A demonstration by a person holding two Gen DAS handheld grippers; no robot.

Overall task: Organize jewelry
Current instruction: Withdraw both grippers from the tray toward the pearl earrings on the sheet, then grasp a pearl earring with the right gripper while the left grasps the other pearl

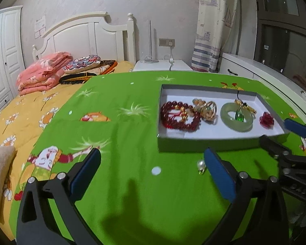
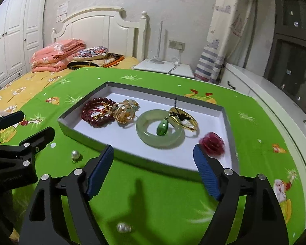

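Both our grippers, left (image 1: 152, 157) and right (image 2: 153, 153), gape wide, holding nothing. Our right finger (image 2: 206, 171) hides the tray's near rim (image 2: 153, 164). Two pearl earrings (image 2: 75, 154) (image 2: 122, 227) lie outside on open green cloth (image 2: 163, 204).

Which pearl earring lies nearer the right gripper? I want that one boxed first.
The pearl earring lying between the right gripper fingers' bases; the other pearl sits farther left, by the tray.

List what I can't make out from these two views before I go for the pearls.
- Second white pearl earring: outside left wrist view; fittings too small.
- Pearl earring near the grey tray: hook too small.
- Gold pendant: motion-blurred, partly behind the green jade bangle.
- Red bead bracelet: clasp blurred.
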